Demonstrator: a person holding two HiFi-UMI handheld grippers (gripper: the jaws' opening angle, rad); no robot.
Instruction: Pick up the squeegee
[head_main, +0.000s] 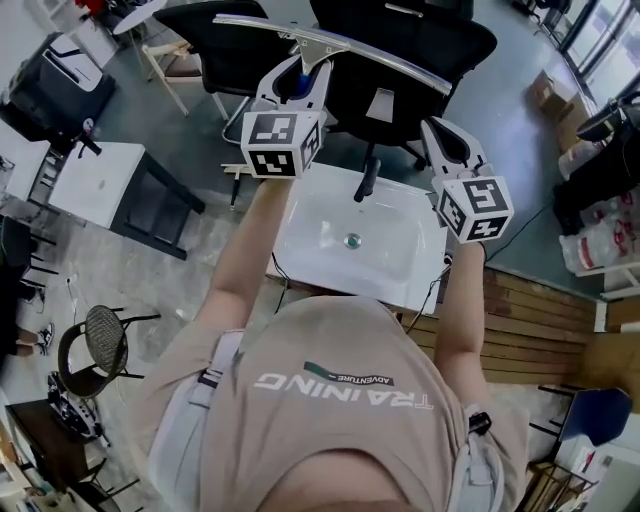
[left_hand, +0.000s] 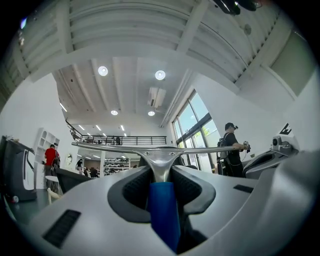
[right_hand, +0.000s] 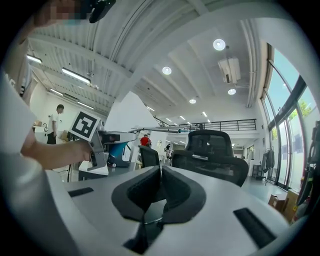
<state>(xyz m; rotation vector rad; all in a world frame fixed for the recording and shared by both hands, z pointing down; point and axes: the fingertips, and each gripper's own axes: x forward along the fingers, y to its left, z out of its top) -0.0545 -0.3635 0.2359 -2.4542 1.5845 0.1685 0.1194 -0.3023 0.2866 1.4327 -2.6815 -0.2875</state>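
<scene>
**Squeegee's up in the left gripper, plus a shirt we can read**

The only real writing we can make out is on the beige T-shirt in the head view. It says "TRAINING" in big white letters, with a smaller "ADVENTURE" line right next to it, both upside down to the camera. The rest of that small line is too tiny for us. The marker cubes on both grippers carry black-and-white square patterns, no words.

In the head view the squeegee is at 12 o'clock, up off the white sink. The left gripper is clamped on its blue handle. The long metal bar runs from about 11 toward 2 o'clock in front of a black office chair. The right gripper sits at 2 o'clock from the sink drain, near the bar's right end, and we see no contact.

The gripper views add plenty that the head view doesn't show. In the left gripper view we see the handle pinched between the dark pads, with the metal neck fanning out into the bar. There's also a person at 3 o'clock by tall windows, under round ceiling lights. In the right gripper view that gripper's jaws are together with nothing between them. At 9 o'clock we get the other gripper side-on, and the squeegee bar stretches toward the middle.
</scene>
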